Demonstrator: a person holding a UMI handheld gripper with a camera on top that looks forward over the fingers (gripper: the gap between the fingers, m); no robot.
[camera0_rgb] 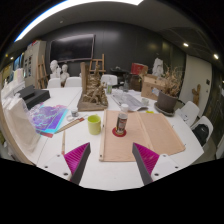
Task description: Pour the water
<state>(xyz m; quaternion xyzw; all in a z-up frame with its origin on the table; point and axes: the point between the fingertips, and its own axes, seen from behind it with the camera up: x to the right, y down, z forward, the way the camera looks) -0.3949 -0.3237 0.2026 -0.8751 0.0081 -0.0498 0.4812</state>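
Note:
A small bottle (121, 123) with a dark body stands upright on a red coaster at the far end of a light wooden board (140, 140) on the white table (60, 165). A green mug (94, 124) stands on the table just left of the board. My gripper (113, 163) hangs above the table's near part, well short of the bottle and mug. Its two fingers with magenta pads (78, 158) are spread wide, with only the bare table and the board's near edge showing between them.
A colourful book or mat (48, 118) lies left of the mug. A wooden frame model (93, 88) stands further back, with a keyboard (128, 100), boxes and chairs beyond. A white chair back (18, 130) is at the left.

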